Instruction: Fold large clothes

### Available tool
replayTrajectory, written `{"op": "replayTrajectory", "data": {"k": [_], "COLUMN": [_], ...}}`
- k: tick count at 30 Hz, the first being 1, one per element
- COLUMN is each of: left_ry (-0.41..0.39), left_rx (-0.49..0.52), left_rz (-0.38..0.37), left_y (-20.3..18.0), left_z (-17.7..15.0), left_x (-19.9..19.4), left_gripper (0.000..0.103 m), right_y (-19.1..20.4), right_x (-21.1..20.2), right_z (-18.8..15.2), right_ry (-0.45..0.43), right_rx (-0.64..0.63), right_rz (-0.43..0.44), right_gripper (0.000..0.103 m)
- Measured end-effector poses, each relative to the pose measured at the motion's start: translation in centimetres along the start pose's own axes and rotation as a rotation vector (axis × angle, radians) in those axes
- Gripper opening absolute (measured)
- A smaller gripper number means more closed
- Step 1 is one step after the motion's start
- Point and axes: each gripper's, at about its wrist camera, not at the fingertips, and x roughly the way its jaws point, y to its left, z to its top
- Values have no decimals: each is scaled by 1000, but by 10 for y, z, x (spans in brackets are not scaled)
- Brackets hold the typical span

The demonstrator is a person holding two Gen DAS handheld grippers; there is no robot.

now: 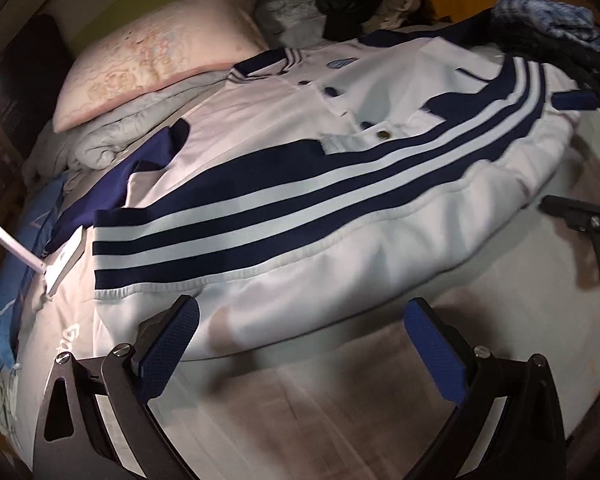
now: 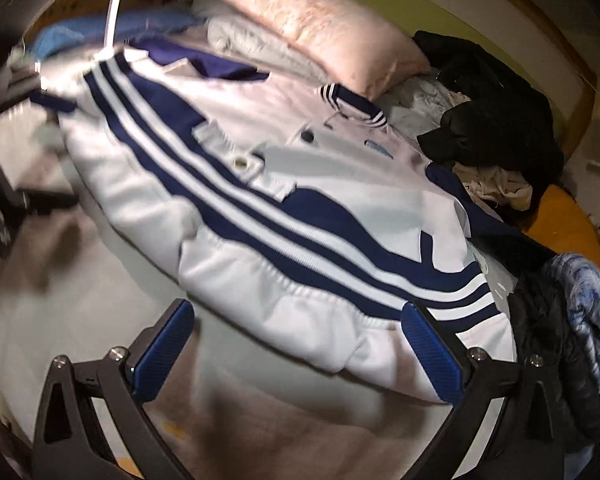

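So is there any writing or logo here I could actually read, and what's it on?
"Ga", cut off by the left gripper: on the sheet.
Blue badge on the jacket: too small to read.
Mark on the white box: too small to read.
Nothing else readable.

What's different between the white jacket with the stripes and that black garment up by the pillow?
The white jacket is spread out fairly flat across the bed, while the black garment lies crumpled in a heap. The white jacket carries navy stripes, navy trim and buttons; the black garment looks plain and dark all over. The white jacket lies right in front of both hand-held grippers; the black garment sits at the far side. Both rest on the same bed.
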Motion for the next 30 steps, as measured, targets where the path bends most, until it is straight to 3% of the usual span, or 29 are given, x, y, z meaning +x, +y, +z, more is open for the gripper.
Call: {"op": "replayTrajectory", "data": {"k": [3, 5, 8, 13, 15, 16, 18, 20, 21, 25, 27, 29, 30], "left_ry": [29, 21, 59, 47, 42, 38, 39, 52, 56, 45, 46, 45, 48], "left_rx": [-34, -93, -172, -188, -156, -135, -112, -116, -116, -78, -95, -128, -156], "left_rz": [37, 109, 127, 163, 182, 198, 229, 235, 235, 266, 260, 233, 213], "left_y": [7, 20, 43, 54, 53, 52, 50, 52, 52, 46, 47, 50, 54], "left_z": [0, 1, -1, -3, -5, -5, -4, -7, -8, -11, -12, -13, -13], "left_x": [13, 19, 31, 37, 36, 35, 37, 39, 39, 38, 37, 36, 36], "left_gripper": [103, 101, 96, 88, 80, 69, 58, 36, 30, 23, 22, 22, 22], "right_y": [-11, -25, -45, -78, -79, -77, -72, -72, -75, -89, -91, -86, -81], "right_x": [11, 18, 27, 33, 32, 31, 28, 26, 25, 26, 24, 18, 15], "right_z": [-2, -2, -1, -9, -11, -11, -12, -14, -15, -24, -28, -29, -29], "right_ry": [46, 68, 119, 176, 180, 179, 174, 170, 175, 180, 154, 112, 94], "right_rx": [54, 92, 125, 274, 276, 262, 233, 217, 231, 300, 309, 280, 259], "right_rz": [-25, -71, -123, -49, -56, -76, -107, -147, -148, -129, -161, -156, -144], "right_gripper": [103, 103, 103, 103, 103, 103, 103, 103, 103, 103, 95, 61, 51]}}
